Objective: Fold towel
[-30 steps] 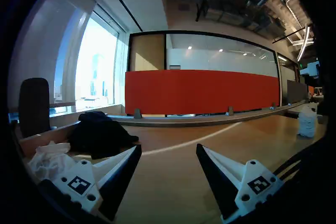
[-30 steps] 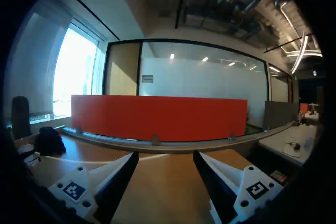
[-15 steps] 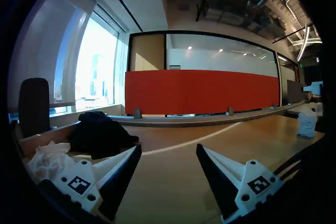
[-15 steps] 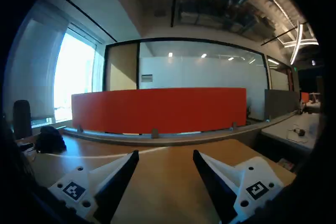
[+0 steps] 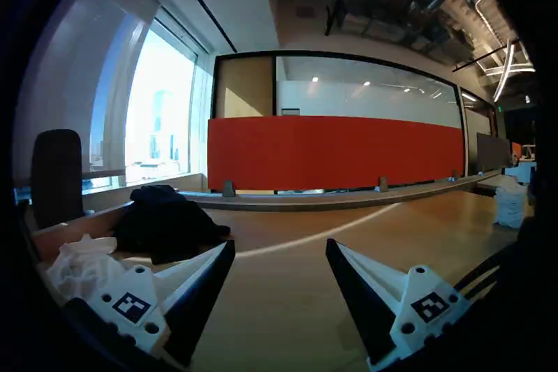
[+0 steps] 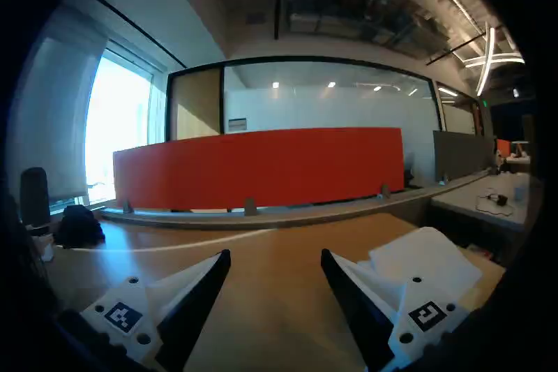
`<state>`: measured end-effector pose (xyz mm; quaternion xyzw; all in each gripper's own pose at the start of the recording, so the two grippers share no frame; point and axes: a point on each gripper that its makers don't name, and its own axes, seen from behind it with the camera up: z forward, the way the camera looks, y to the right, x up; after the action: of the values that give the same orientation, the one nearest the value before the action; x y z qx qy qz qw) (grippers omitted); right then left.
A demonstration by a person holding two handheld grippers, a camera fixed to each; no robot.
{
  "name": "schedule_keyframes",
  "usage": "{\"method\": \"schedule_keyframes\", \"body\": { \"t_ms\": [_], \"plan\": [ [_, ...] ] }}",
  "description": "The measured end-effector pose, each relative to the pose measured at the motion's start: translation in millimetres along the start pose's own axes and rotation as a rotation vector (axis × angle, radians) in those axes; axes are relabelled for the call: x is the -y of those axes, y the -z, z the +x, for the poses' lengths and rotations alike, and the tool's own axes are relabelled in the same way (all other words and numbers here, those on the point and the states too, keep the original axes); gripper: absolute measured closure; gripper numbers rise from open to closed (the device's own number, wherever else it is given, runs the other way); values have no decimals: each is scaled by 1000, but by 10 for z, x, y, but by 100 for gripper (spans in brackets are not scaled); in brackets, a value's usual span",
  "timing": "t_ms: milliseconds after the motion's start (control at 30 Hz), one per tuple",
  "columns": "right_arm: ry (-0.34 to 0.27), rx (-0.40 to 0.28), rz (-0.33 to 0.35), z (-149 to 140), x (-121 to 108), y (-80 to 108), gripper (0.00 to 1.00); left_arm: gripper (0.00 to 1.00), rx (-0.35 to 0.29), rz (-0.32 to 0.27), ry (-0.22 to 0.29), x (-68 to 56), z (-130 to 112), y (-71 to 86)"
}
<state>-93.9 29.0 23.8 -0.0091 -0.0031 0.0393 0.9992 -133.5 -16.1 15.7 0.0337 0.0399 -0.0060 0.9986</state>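
In the left gripper view, a crumpled white cloth (image 5: 84,264) lies at the lower left, just beside a black bundle (image 5: 164,222); I judge it a towel waiting to be folded. The left gripper (image 5: 279,242) hovers mid-frame over the bare counter (image 5: 376,222), jaws released, holding nothing. A white stack (image 5: 510,204) stands at the far right edge. In the right gripper view, the right gripper (image 6: 273,252) sits low in the centre, jaws likewise spread and empty. Behind its right finger, at the lower right, lies a flat white towel (image 6: 429,257), seemingly folded already. No fold is under way; the crumpled cloth looks like what remains
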Motion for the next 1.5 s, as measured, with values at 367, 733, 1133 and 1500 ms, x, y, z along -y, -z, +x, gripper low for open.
{"method": "schedule_keyframes", "body": {
  "t_ms": [367,733,1133,1500],
  "plan": [
    [9,-7,7,-230,-31,-6,0,4,0,0,0,-1,0,-6],
    [-24,-22,8,-298,-90,18,1,3,0,0,0,3,-3,-8],
    [-15,-37,14,-274,-36,88,1,3,0,0,0,2,-2,-8],
    [8,-37,18,-305,26,96,1,3,0,0,0,4,-5,-6]
  ]
}}
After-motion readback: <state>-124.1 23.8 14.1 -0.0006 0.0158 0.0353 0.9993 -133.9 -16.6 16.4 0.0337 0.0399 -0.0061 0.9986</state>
